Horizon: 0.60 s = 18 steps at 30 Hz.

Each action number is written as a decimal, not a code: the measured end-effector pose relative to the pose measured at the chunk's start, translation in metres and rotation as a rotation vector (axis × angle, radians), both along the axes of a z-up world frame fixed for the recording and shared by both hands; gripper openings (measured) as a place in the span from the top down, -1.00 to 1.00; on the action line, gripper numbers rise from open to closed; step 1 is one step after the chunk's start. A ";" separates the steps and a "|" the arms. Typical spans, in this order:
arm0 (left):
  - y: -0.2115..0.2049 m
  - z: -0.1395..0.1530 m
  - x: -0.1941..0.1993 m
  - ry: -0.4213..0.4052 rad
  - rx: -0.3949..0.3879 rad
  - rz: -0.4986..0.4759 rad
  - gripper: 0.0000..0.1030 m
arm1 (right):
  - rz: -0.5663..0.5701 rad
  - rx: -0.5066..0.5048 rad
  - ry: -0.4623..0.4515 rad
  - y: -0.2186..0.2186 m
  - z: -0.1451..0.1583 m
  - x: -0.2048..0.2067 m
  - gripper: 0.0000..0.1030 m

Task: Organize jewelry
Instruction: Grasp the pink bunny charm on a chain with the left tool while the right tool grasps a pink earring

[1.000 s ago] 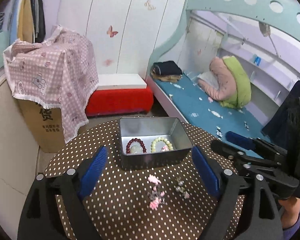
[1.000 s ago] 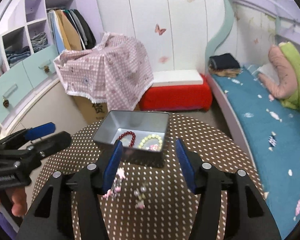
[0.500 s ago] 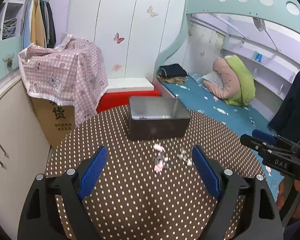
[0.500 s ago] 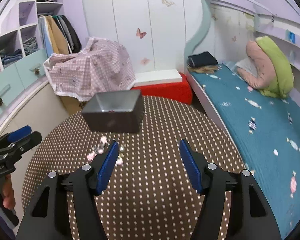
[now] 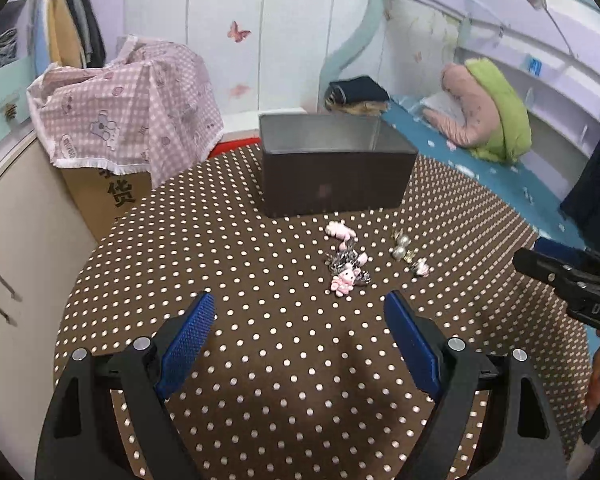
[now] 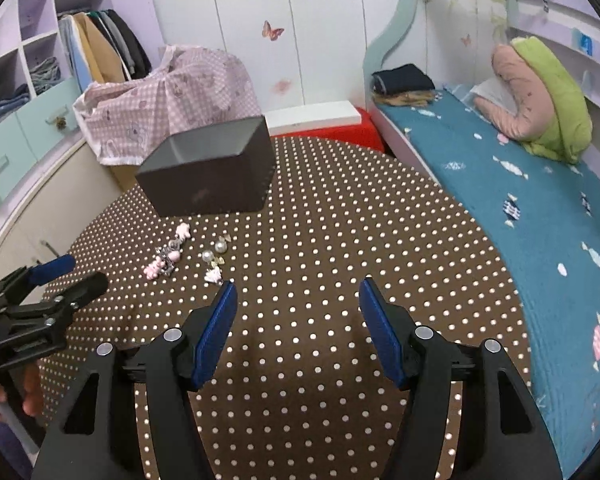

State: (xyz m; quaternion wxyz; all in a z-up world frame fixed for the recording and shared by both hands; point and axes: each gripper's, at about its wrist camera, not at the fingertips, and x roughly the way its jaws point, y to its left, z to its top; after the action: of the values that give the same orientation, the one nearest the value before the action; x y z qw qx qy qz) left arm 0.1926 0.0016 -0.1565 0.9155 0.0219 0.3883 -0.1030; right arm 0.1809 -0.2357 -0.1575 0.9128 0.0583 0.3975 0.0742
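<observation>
A grey metal tin stands at the far side of the round polka-dot table; its inside is hidden from this low angle. It also shows in the right wrist view. In front of it lie a pink charm piece and a pearl earring cluster, seen also in the right wrist view as pink charms and pearls. My left gripper is open and empty, low over the table, short of the jewelry. My right gripper is open and empty, right of the pearls.
A bed with a pink and green pillow runs along the right. A box under a pink checked cloth and a red bench stand behind the table. Cabinets are at the left.
Both grippers have pulled back and dropped lower, away from the tin. The tin's inside with its bead bracelets is no longer visible. The jewelry on the table has not moved.
</observation>
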 end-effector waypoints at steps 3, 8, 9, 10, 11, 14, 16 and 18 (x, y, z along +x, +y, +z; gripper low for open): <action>-0.005 -0.012 0.013 0.032 0.022 -0.022 -0.57 | 0.003 0.006 0.019 0.000 -0.009 0.007 -0.20; -0.012 -0.026 0.032 0.093 0.016 -0.061 -0.13 | 0.008 0.019 0.049 -0.001 -0.022 0.021 -0.20; -0.013 -0.028 0.035 0.098 0.016 -0.067 -0.08 | 0.010 0.019 0.053 0.000 -0.024 0.023 -0.20; -0.014 -0.028 0.037 0.099 0.017 -0.071 -0.07 | 0.014 0.021 0.059 0.001 -0.026 0.025 -0.20; -0.016 -0.029 0.039 0.098 0.017 -0.080 -0.06 | 0.017 0.023 0.061 0.001 -0.027 0.026 -0.20; -0.022 -0.029 0.042 0.093 0.040 -0.106 0.17 | 0.027 0.026 0.072 0.004 -0.030 0.032 -0.20; -0.025 -0.028 0.043 0.090 0.054 -0.120 0.57 | 0.036 0.028 0.073 0.007 -0.030 0.034 -0.20; -0.023 -0.027 0.045 0.100 0.030 -0.130 0.70 | 0.044 0.027 0.074 0.010 -0.030 0.036 -0.20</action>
State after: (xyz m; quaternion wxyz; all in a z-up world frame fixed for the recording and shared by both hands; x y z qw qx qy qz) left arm 0.2376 -0.0219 -0.1836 0.8858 0.0556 0.4329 -0.1575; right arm 0.2168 -0.2259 -0.1879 0.8947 0.0645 0.4313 0.0972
